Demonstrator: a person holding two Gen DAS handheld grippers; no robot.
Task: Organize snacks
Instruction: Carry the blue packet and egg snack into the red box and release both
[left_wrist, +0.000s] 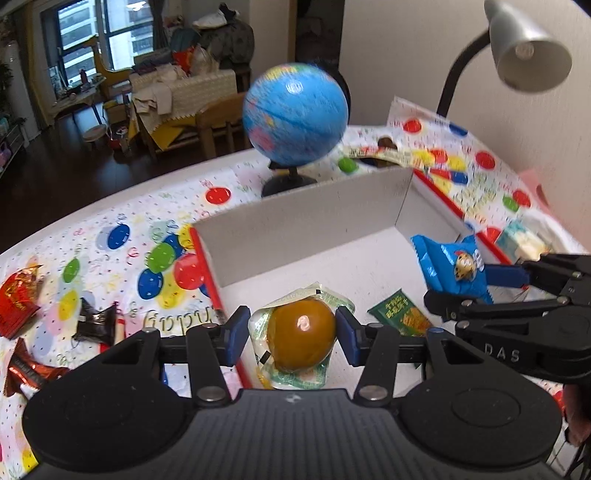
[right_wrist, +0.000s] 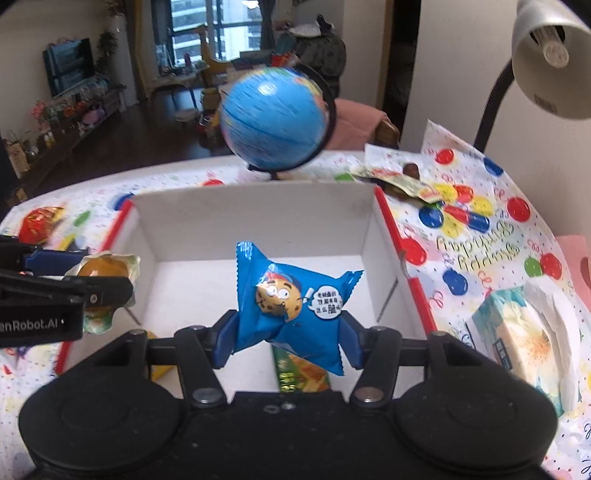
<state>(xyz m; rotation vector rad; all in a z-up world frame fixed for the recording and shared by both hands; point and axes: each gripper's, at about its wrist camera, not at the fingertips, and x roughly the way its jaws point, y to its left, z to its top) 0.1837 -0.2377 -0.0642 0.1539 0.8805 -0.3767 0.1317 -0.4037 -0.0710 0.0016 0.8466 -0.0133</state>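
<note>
Left wrist view: living room behind, dark floor, window, cluttered chairs. Table covered in a balloon-print cloth (left_wrist: 110, 258). Landmark is the white box (left_wrist: 306, 236) with red outer edges, open on top, sitting on the cloth. Blue globe (left_wrist: 295, 114) just behind the box's far wall, blurred. Grey desk lamp (left_wrist: 524, 48) behind the box to the right. Left gripper (left_wrist: 291, 334) clamps a clear-wrapped brown round snack (left_wrist: 301, 332), both blue pads pressed on its sides, held over the box's near left corner. Green packet (left_wrist: 402, 317) lies on the box floor. Right gripper (left_wrist: 517, 277) comes in over the box's right wall, pinching a blue cookie packet (left_wrist: 447, 266). Left of the box on the cloth: red wrapper (left_wrist: 18, 299), dark brown wrapper (left_wrist: 96, 321), another reddish-brown one (left_wrist: 29, 373) nearer the camera.

Right wrist view: same room, globe (right_wrist: 273, 118) behind the box (right_wrist: 255, 218), lamp (right_wrist: 550, 59) behind the box to the right. Right gripper (right_wrist: 288, 332) grips the blue cookie packet (right_wrist: 291, 302) at its lower half, pads squeezing it, held above the box interior. Green packet (right_wrist: 299, 373) on the box floor under it. Left gripper (right_wrist: 92, 280) over the box's left wall with the brown snack (right_wrist: 103, 269) between its fingers. Tissue pack (right_wrist: 524, 332) on the cloth right of the box. Flat snack packet (right_wrist: 395, 181) behind the box's right corner.
</note>
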